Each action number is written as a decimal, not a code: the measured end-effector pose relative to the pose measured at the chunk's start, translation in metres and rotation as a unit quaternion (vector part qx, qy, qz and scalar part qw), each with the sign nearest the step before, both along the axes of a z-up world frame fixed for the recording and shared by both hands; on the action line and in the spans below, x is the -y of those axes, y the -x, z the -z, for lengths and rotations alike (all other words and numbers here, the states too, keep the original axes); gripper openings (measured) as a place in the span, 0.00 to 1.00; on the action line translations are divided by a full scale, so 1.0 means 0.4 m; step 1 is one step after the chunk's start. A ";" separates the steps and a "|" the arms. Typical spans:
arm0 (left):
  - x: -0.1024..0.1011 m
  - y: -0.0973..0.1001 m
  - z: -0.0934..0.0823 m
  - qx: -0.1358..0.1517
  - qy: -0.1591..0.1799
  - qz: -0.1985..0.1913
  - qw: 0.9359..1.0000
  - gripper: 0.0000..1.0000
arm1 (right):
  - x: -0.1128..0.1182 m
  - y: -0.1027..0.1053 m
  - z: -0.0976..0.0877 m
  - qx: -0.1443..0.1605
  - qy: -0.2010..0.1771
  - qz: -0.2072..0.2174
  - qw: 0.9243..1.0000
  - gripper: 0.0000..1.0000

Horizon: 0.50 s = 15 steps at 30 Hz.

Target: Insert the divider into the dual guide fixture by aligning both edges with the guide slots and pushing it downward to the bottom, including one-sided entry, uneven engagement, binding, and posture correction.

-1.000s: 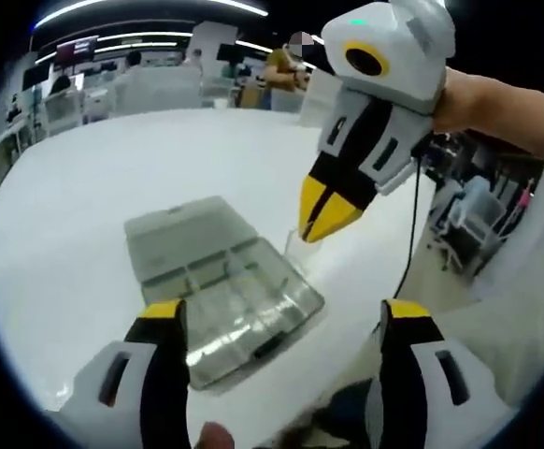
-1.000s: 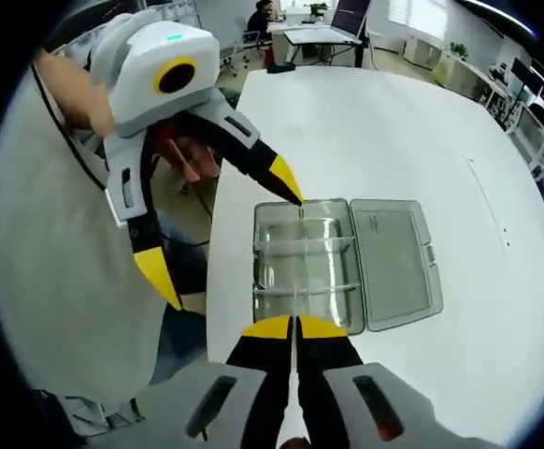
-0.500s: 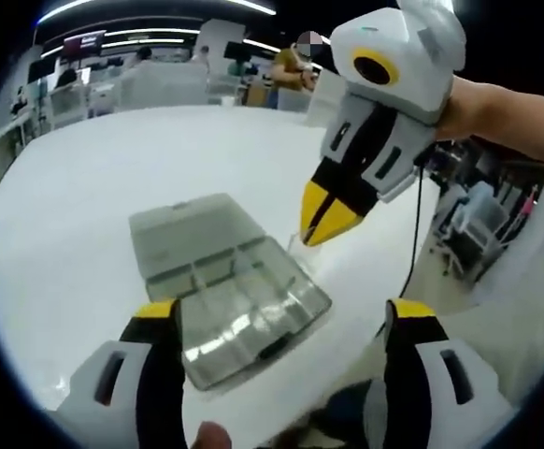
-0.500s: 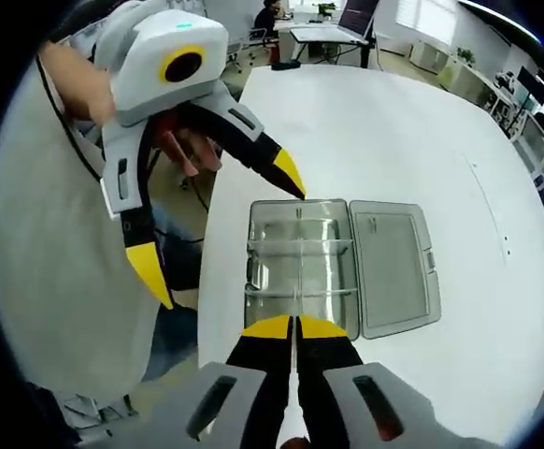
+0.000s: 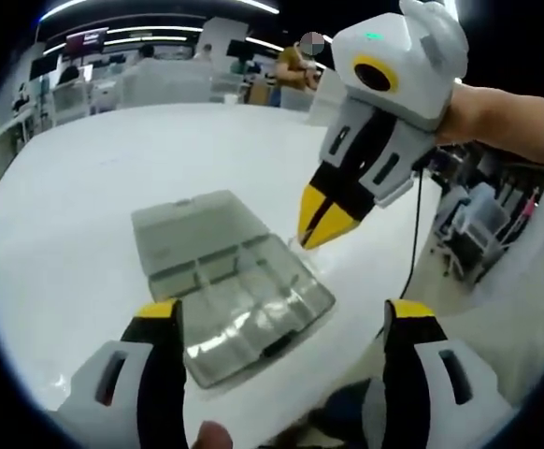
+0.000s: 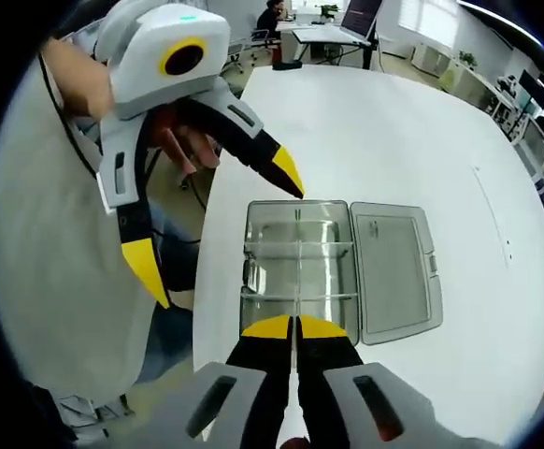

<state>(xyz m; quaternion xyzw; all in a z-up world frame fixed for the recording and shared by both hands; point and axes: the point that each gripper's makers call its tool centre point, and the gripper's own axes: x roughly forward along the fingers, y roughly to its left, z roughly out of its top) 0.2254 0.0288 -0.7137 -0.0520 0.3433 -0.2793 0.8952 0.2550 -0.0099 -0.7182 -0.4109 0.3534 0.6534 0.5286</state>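
So the clear plastic compartment box (image 6: 298,267) sits open on the big white round tabletop (image 6: 393,140), right by the table's edge on the person's side, with its hinged transparent lid (image 6: 393,269) folded out flat next to it, further in from that edge. Inside the box you can see thin cross walls splitting it into compartments.

The right gripper (image 6: 293,327), white body with black jaws and yellow tips, has its jaws pressed together on a thin clear plastic divider (image 6: 293,351), which you see edge-on as a pale line between the tips. It's held over the near end of the box; I can't tell if the divider is actually in the slots or just above them. In the left gripper view that same gripper (image 5: 324,220) comes down from the upper right, tips pinched, at the corner of the box (image 5: 244,304) nearest the table edge.

The left gripper (image 5: 281,323) is wide open, holding nothing, its jaws either side of the box in its own view. From the right gripper view it (image 6: 218,229) hangs spread at the table edge, one yellow tip near the far corner of the box.
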 end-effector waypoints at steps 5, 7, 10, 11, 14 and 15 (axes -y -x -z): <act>-0.003 0.000 0.003 -0.002 0.000 0.000 1.000 0.86 | 0.000 -0.003 0.006 -0.002 0.000 0.002 1.000 0.00; -0.005 -0.001 0.004 -0.003 0.000 0.000 1.000 0.86 | -0.001 -0.003 0.008 -0.003 0.000 0.002 1.000 0.00; -0.009 -0.001 0.006 -0.004 -0.002 0.000 1.000 0.86 | -0.002 -0.005 0.015 -0.005 0.001 0.001 1.000 0.00; -0.010 -0.001 0.007 -0.004 -0.001 0.000 1.000 0.86 | -0.002 -0.006 0.017 -0.004 0.001 0.001 1.000 0.00; -0.011 -0.002 0.008 -0.005 -0.002 0.000 1.000 0.86 | -0.002 -0.009 0.023 -0.006 0.002 0.001 1.000 0.00; -0.012 -0.002 0.008 -0.005 -0.002 0.000 1.000 0.86 | -0.003 -0.009 0.023 -0.006 0.002 0.001 1.000 0.00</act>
